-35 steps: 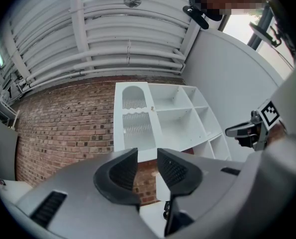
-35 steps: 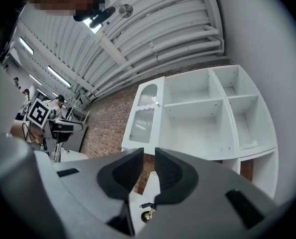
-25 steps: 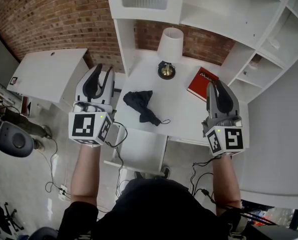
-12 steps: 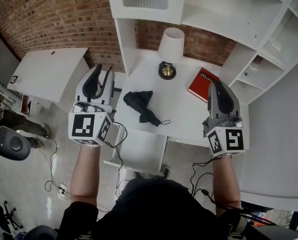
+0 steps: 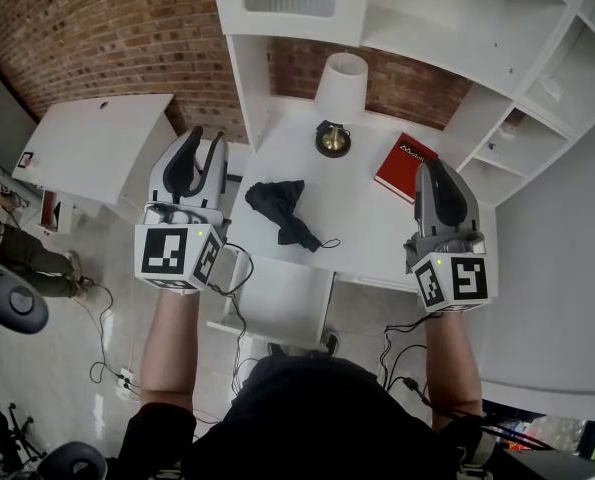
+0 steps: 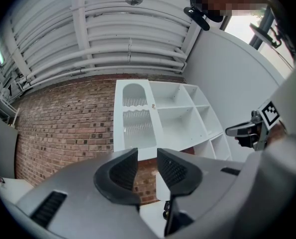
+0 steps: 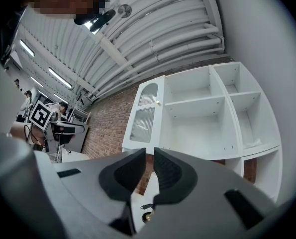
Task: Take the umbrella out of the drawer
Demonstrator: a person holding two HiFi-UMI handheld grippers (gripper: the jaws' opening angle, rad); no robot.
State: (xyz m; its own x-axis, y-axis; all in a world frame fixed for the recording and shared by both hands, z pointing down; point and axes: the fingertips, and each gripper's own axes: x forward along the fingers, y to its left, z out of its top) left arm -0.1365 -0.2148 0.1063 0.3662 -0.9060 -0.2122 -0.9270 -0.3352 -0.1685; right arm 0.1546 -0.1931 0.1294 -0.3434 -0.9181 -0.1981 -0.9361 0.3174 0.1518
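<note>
Hovering hands: I am holding both forward, either side of the white desk.
Left gripper: clenched, empty.
Right gripper: jaws just closing, nearly together, empty.
Head view only: black folded umbrella lying on the desk.

A red brick wall backs a white shelving unit and a white tabletop. A second white table stands to the left. Loose cables trail across the pale floor.

umbrella on desk, lamp behind, book right
</note>
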